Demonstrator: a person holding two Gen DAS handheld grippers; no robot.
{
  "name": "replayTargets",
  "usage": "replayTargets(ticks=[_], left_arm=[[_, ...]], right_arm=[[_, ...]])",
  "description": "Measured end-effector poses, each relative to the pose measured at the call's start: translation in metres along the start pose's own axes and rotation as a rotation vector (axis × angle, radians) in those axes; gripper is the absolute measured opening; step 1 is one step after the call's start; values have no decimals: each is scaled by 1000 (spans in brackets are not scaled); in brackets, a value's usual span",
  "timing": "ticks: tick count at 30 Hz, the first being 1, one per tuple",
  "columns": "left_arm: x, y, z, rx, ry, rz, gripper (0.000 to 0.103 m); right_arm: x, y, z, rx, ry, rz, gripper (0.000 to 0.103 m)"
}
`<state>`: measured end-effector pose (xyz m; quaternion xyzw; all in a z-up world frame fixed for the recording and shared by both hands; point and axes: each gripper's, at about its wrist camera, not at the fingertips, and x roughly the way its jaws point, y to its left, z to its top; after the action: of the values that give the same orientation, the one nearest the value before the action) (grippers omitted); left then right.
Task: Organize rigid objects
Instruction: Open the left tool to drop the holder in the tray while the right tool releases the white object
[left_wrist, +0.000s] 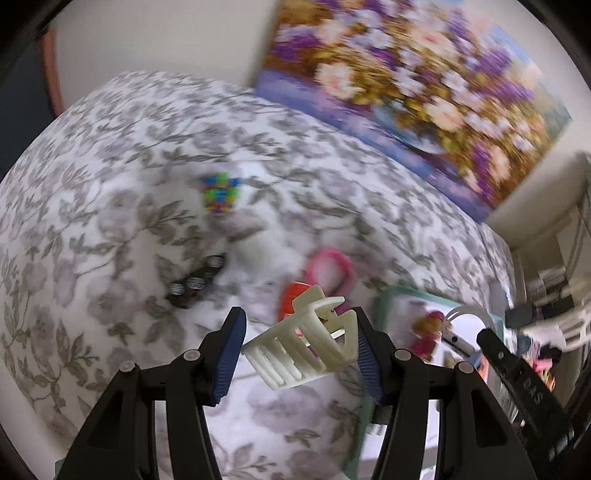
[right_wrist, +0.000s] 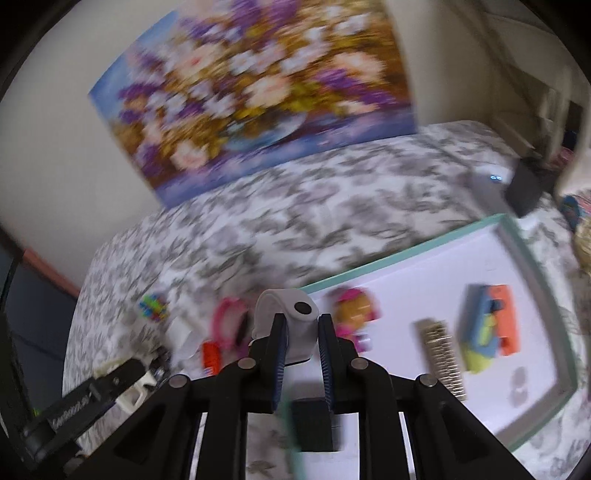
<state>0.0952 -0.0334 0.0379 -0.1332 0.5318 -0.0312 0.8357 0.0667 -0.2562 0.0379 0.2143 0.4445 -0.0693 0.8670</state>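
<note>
- My left gripper (left_wrist: 299, 350) is clamped on a cream hair claw clip (left_wrist: 306, 341); its blue pads (left_wrist: 231, 354) press the clip's two ends, and the clip hangs above the leaf-patterned cloth (left_wrist: 110, 177), clear of it.
- My right gripper (right_wrist: 300, 343) is closed tight on a pale grey strap-like piece with a dark round button (right_wrist: 291, 325), held up over the near edge of the teal-rimmed white tray (right_wrist: 532, 258).
- Taking the tray as my landmark: inside it I see a small pink-and-yellow doll figure (right_wrist: 352, 312) near its left end, a flat brown comb-like bar (right_wrist: 443, 358) about the middle, and a blue, orange and yellow-green toy (right_wrist: 487, 328) toward its right end.
- Just left of the tray, on the cloth, lie a pink ring-shaped item (left_wrist: 330, 269) and an orange piece (left_wrist: 291, 299) beside it.
- Further left of the tray sits a dark bar with three ribbed silver caps (left_wrist: 195, 282), and beyond that a small multicoloured block cluster (left_wrist: 221, 194).
- Behind the tray, a flower painting (right_wrist: 258, 99) leans against the wall.
- Both views are motion-blurred, so I cannot make out finer detail on the small pieces.
</note>
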Motion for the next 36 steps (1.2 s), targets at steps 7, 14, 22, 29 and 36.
replayTargets(ticks=[7, 14, 22, 29, 36], left_arm=[[7, -70, -28, 165, 20, -52, 58], [21, -126, -61, 326, 43, -74, 59], [41, -152, -85, 428, 78, -34, 59], [46, -150, -86, 438, 99, -18, 59], [45, -151, -86, 444, 111, -16, 61]], right_arm=[[-13, -71, 11, 135, -13, -95, 18], [-24, -124, 15, 231, -22, -138, 19], [-19, -139, 11, 252, 9, -122, 19], [-10, -134, 7, 236, 48, -127, 19], [-8, -132, 5, 227, 80, -138, 22]])
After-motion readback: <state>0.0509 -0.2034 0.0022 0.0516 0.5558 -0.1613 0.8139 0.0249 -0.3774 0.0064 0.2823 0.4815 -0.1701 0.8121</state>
